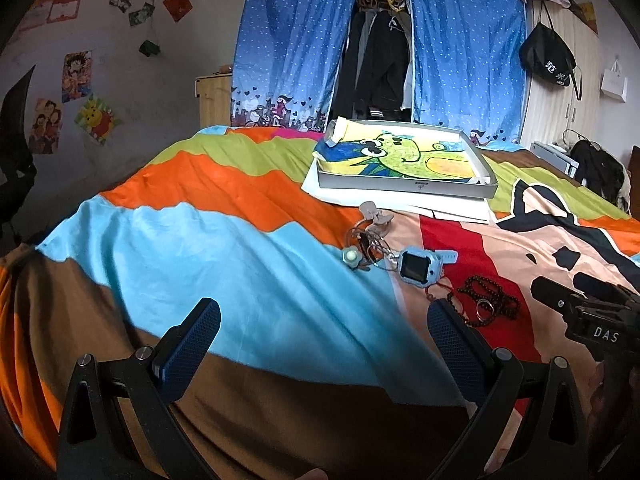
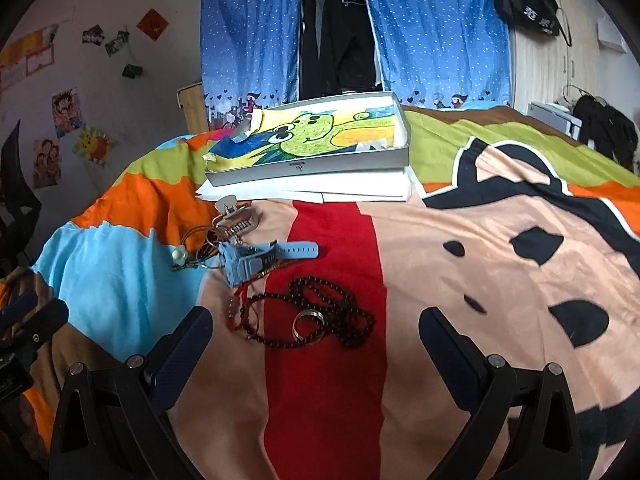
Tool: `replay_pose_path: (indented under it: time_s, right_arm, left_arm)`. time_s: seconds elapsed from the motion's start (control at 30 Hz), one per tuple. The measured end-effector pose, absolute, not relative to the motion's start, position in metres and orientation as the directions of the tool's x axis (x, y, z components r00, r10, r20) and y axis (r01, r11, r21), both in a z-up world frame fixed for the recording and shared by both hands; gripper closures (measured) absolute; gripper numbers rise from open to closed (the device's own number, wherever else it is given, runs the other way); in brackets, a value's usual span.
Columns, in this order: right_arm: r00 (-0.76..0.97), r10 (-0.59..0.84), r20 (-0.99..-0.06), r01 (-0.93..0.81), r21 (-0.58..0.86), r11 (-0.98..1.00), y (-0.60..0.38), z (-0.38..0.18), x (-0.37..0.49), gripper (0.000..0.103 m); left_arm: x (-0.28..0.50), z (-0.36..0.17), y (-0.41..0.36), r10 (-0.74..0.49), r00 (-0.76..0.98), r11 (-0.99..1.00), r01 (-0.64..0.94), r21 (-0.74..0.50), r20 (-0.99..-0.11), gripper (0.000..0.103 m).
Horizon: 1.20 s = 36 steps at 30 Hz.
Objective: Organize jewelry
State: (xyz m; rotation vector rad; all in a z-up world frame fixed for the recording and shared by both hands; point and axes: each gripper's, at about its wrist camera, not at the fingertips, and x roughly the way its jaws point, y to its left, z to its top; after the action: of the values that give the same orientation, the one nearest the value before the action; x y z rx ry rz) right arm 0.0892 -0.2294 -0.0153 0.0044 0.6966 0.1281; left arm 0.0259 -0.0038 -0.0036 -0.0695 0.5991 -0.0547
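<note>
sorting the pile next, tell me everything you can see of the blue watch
The blue watch is a chunky, light blue, plastic-looking children's smartwatch with a square dark screen, which is blank. Its holed strap stretches out toward the red stripe of the blanket. It lies on the bed, tipped on its side, between the tangle of cords and the dark bead string. A red cord runs from under it. Neither gripper touches it.

A colourful patchwork bedspread (image 2: 500, 240) covers the bed. Behind it hang blue dotted curtains (image 1: 468, 48), parted on dark clothes (image 1: 380, 60). Cartoon posters (image 1: 76, 76) dot the left wall, and a black bag (image 1: 548, 60) hangs at right.
</note>
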Motion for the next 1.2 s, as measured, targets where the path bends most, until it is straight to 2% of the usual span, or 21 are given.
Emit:
replay_pose_path:
  time_s: [0.6,0.77,1.03,1.2]
  right_arm:
    - [0.757,0.070,-0.649,-0.116,-0.028,0.993,-0.238,-0.010,0.114,0.000]
    - [0.775,0.148,-0.614,-0.169,0.024,0.985,-0.262,-0.015,0.115,0.000]
    - [0.709,0.233,-0.666,-0.268,0.052,0.962,-0.285,-0.027,0.132,0.000]
    - [0.666,0.262,-0.698,-0.314,0.057,0.948,-0.286,-0.040,0.143,0.000]
  left_arm:
    - [0.083,0.008,-0.004,-0.211,0.771,0.976,0.196,-0.092,-0.600,0.001]
    - [0.099,-0.001,-0.010,-0.286,0.732,0.956,0.264,-0.129,-0.618,0.002]
    - [0.125,-0.021,-0.045,-0.407,0.648,0.902,0.394,-0.175,-0.643,0.002]
    - [0.145,-0.030,-0.060,-0.445,0.613,0.884,0.418,-0.210,-0.653,0.002]
